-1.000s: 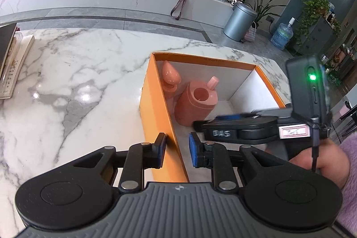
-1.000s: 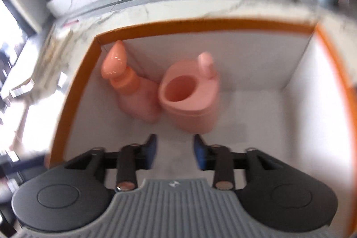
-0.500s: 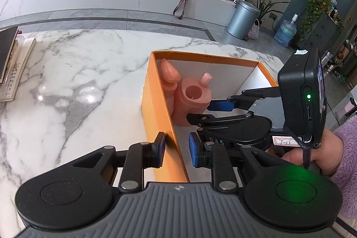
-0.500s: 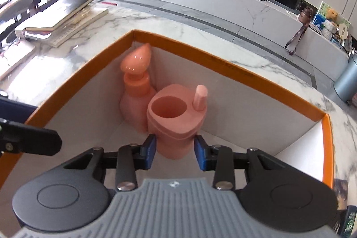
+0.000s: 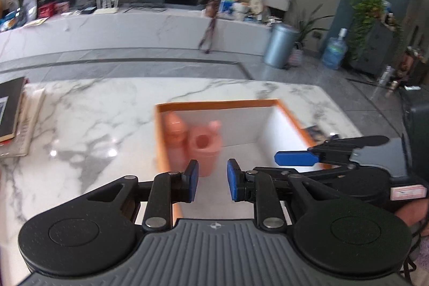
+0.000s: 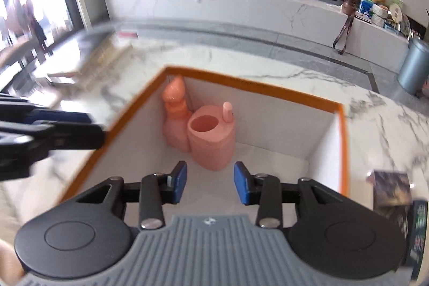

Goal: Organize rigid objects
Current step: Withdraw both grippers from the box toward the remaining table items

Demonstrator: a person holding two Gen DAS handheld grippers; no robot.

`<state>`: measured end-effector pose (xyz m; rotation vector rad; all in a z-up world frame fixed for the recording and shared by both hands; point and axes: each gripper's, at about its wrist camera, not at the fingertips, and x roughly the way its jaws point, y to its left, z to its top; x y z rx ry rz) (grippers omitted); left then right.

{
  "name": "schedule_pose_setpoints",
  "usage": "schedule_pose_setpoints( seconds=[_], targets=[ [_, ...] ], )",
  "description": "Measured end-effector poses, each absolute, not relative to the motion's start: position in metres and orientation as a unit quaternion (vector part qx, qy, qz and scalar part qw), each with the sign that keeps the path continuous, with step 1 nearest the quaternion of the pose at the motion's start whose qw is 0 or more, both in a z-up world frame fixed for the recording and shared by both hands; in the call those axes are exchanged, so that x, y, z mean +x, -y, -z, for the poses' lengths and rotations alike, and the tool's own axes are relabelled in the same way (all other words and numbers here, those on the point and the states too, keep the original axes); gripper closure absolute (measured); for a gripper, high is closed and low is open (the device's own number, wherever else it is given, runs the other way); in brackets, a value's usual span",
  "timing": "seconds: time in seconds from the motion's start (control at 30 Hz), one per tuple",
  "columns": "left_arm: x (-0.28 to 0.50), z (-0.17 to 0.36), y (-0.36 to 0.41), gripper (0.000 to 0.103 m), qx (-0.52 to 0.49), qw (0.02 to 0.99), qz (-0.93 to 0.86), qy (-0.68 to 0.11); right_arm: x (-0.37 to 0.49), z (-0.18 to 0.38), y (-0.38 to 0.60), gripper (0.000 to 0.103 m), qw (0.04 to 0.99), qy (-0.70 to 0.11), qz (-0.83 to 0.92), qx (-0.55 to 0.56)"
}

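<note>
An orange-rimmed white box (image 6: 241, 83) stands on the marble table; it also shows in the left wrist view (image 5: 219, 104). In its far left corner stand a pink cup-shaped holder (image 6: 211, 137) and a pink bottle with a pointed cap (image 6: 174, 109); both show blurred in the left wrist view, the holder (image 5: 205, 149) beside the bottle (image 5: 174, 136). My right gripper (image 6: 210, 182) is open and empty, above the box's near side. My left gripper (image 5: 212, 184) is open and empty, raised near the box's left wall. The right gripper appears in the left wrist view (image 5: 297, 165).
Books (image 5: 13, 119) lie at the table's left edge. A small printed card or packet (image 6: 391, 186) lies on the table right of the box. A low marble bench (image 6: 241, 7), a grey bin (image 6: 413, 66) and plants stand beyond the table.
Both grippers have pulled back and up from the box. The right gripper has risen out of the box, leaving the pink holder standing beside the bottle.
</note>
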<state>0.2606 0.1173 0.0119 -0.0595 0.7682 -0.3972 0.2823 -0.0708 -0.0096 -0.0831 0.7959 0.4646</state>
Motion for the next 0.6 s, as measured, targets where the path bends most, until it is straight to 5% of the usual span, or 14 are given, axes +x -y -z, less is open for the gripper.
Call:
schedule_pose_setpoints(
  seconds=[0.13, 0.6],
  targets=[
    [0.242, -0.025, -0.081, 0.078, -0.013, 0.902, 0.235, -0.362, 0.250, -0.010, 0.123, 0.053, 0.911, -0.358, -0.204, 0.005],
    [0.242, -0.003, 0.067, 0.075, 0.057, 0.838, 0.349, -0.416, 0.210, 0.026, 0.338, 0.051, 0.897, -0.415, 0.025, 0.152]
  ],
)
